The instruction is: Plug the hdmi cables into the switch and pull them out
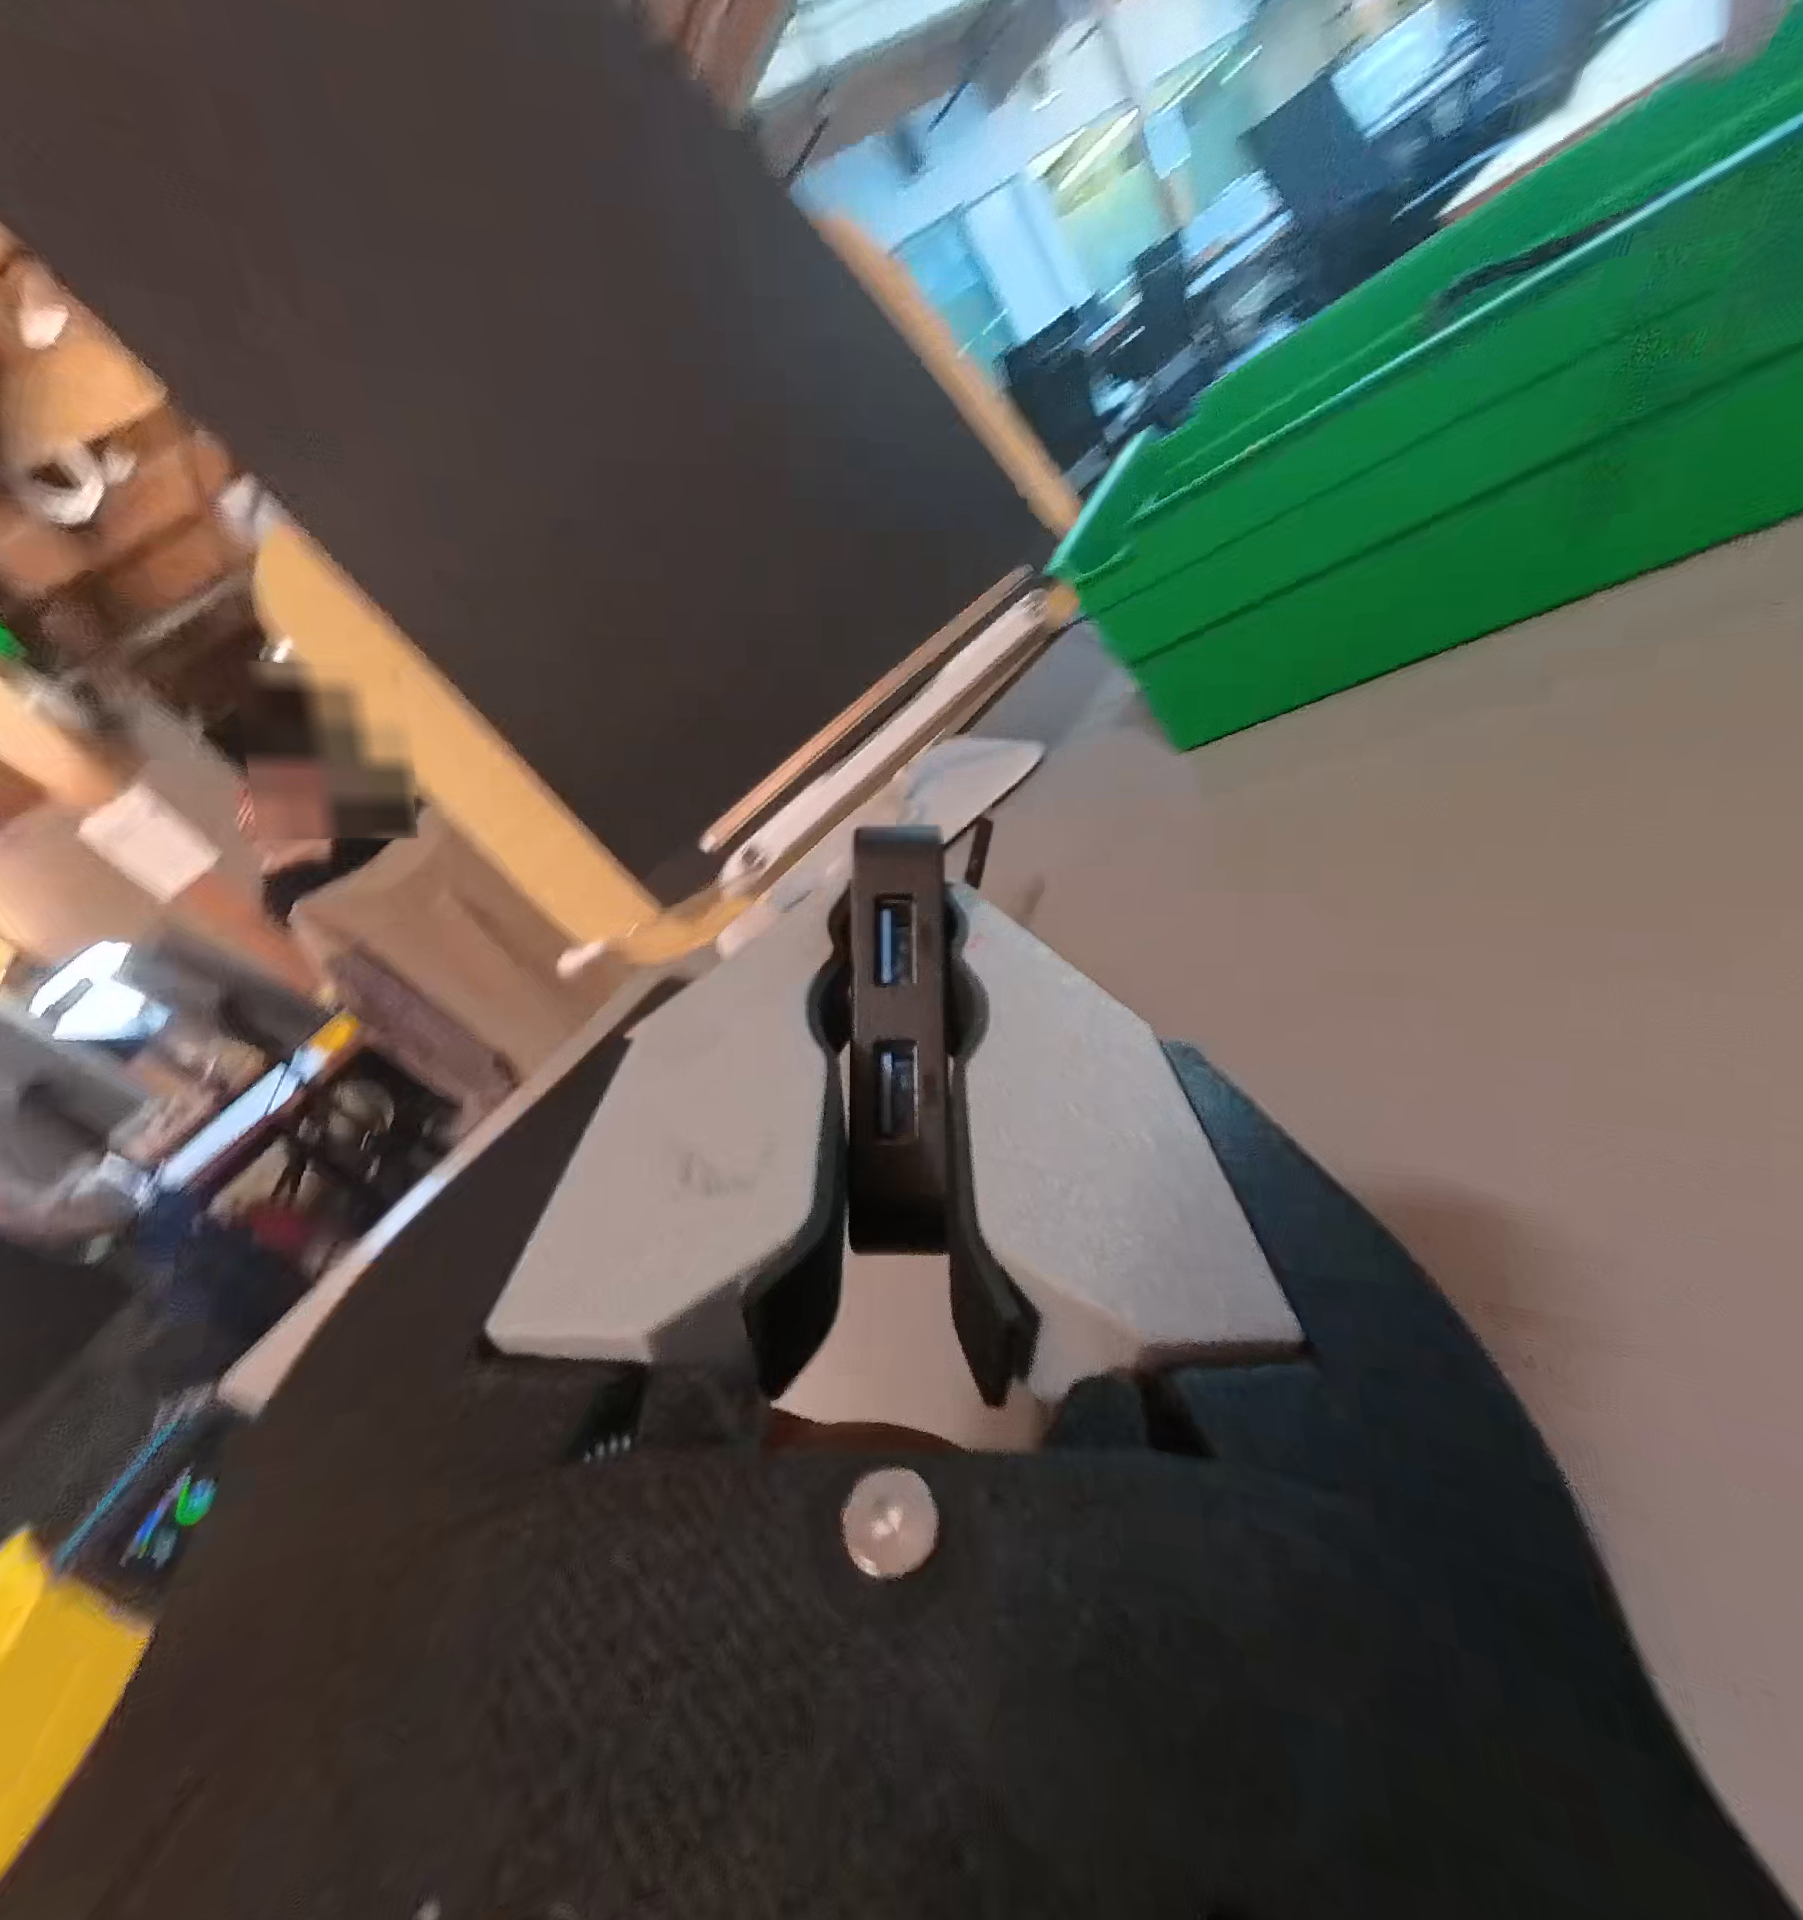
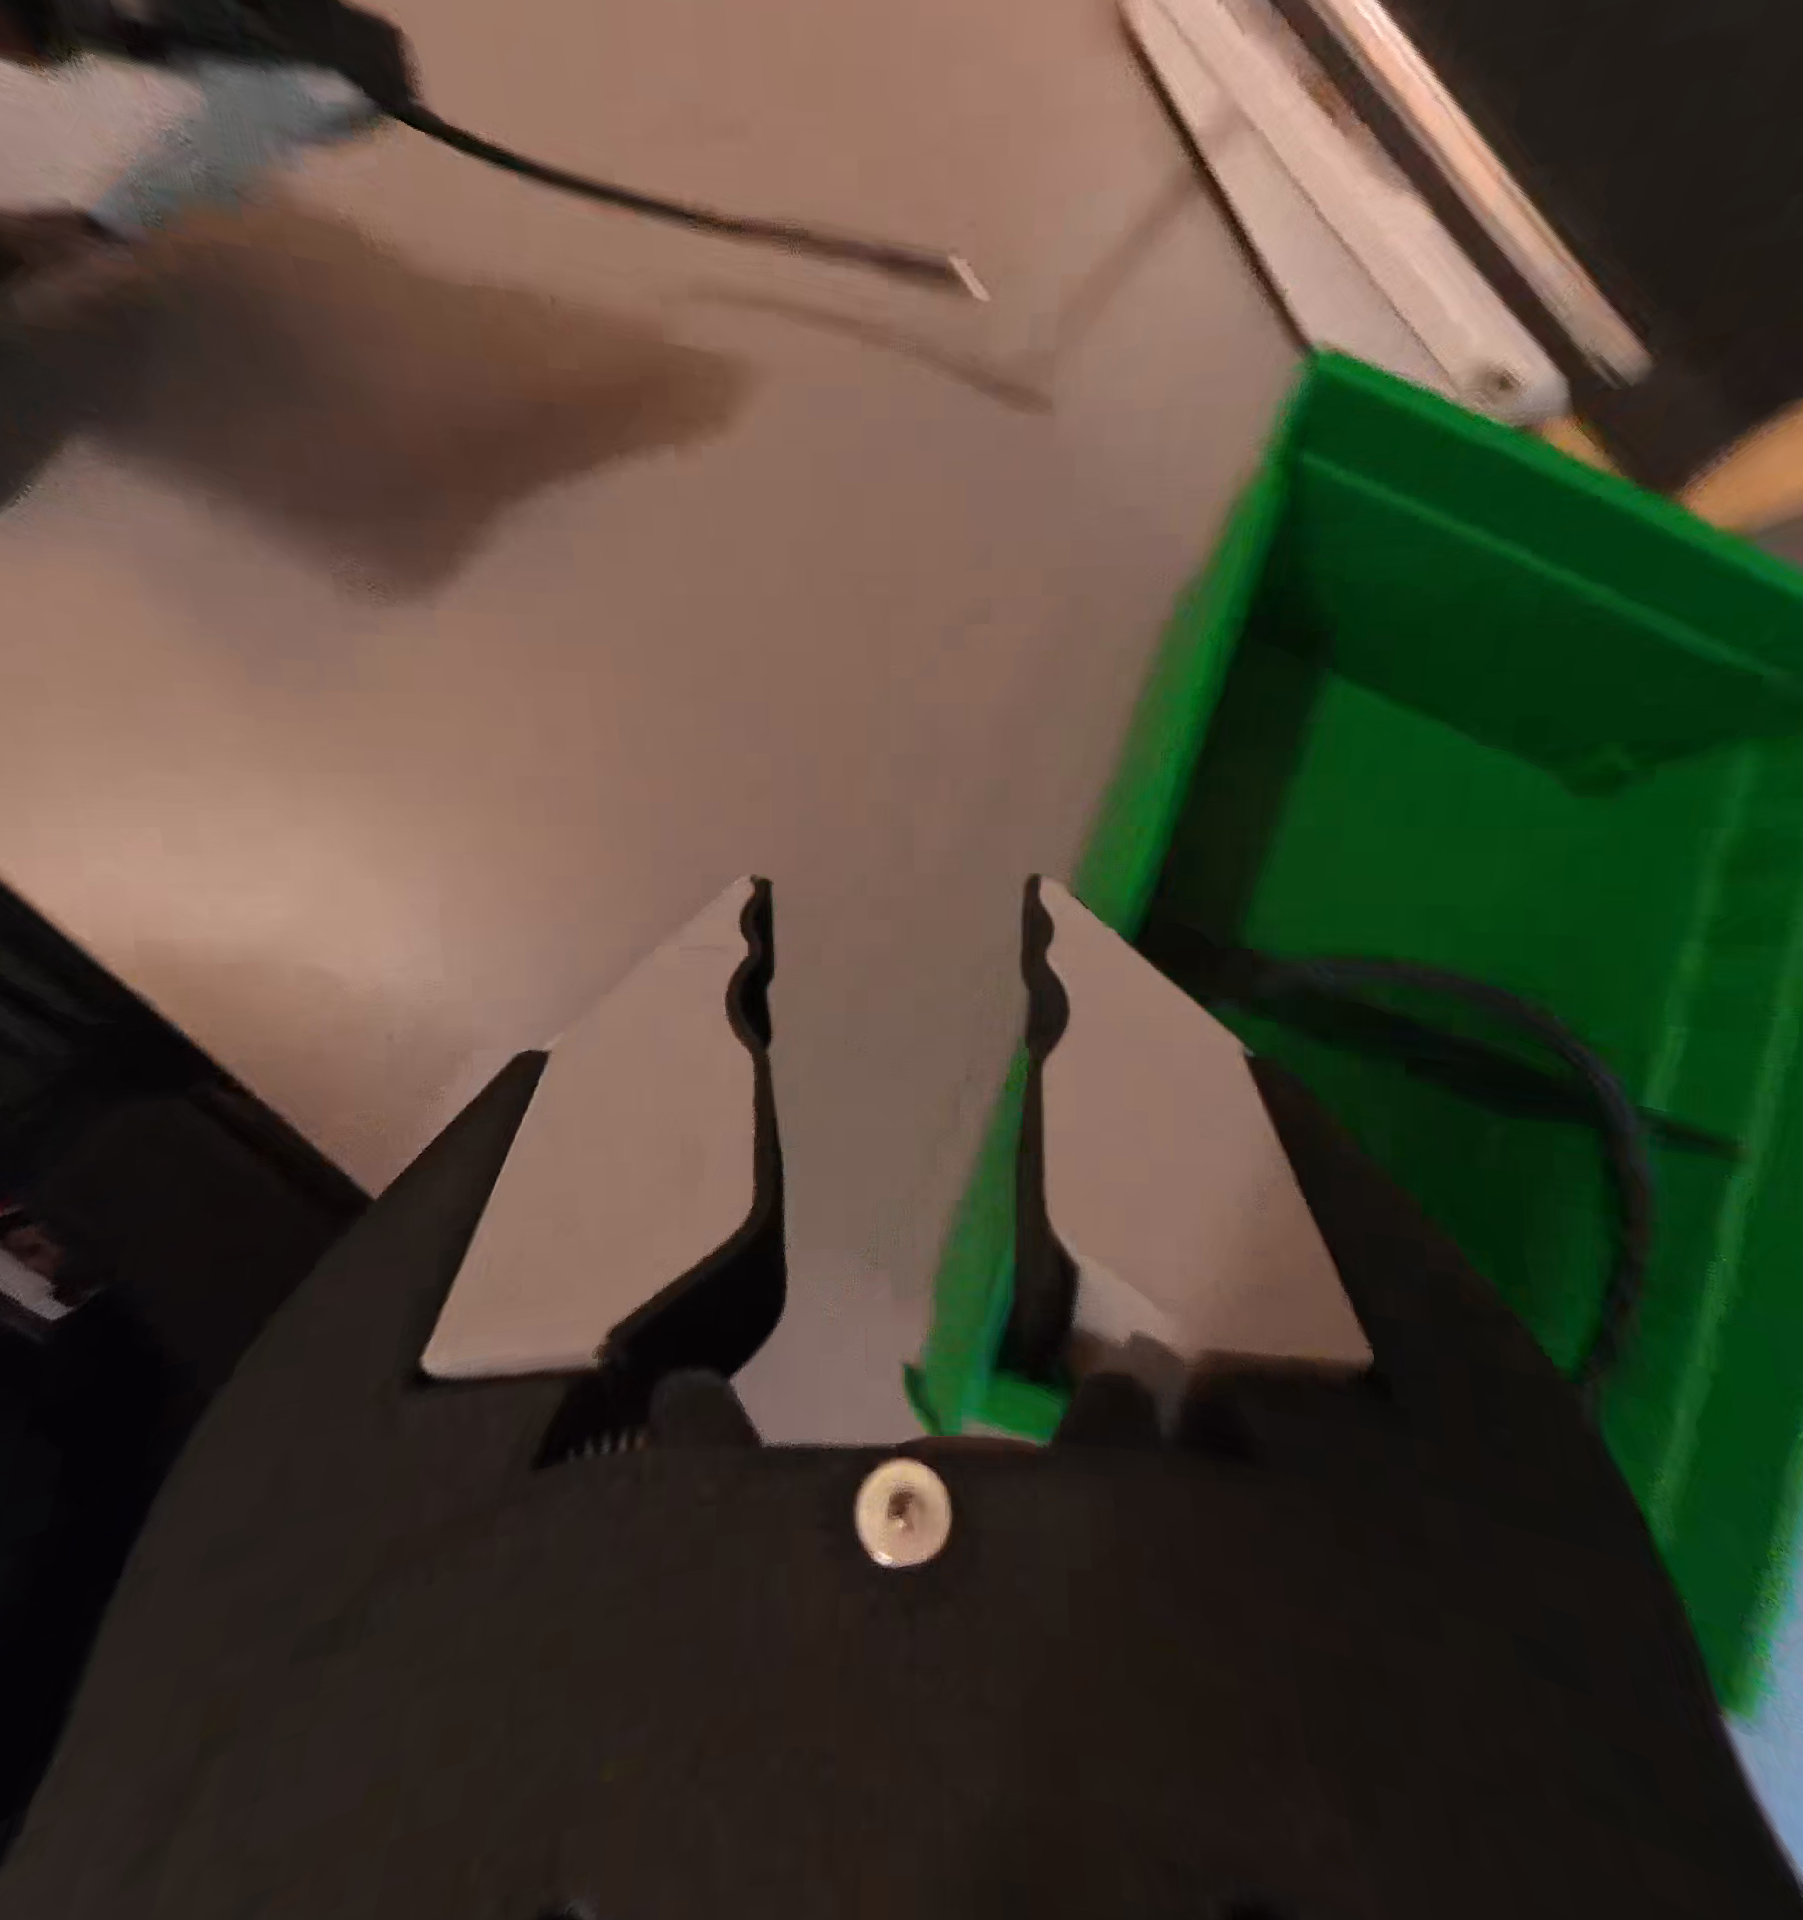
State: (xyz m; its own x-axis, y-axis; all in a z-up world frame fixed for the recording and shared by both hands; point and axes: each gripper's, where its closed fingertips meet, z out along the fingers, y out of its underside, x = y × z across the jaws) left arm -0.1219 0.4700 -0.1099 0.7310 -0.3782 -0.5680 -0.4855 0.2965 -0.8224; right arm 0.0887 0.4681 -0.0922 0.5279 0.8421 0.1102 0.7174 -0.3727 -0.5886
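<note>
While left claw (image 1: 897, 914) grips switch (image 1: 899, 1039), unlabelled

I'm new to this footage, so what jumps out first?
The left gripper is clamped on a slim black switch, whose two ports face the camera. The right gripper is open and empty above the tan table, beside a bright green bin holding a black cable.

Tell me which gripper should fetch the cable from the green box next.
Right. The right gripper is open and empty, right beside the green box where a black cable lies. The left gripper is shut on the black switch, so it is likely best left holding that.
</note>
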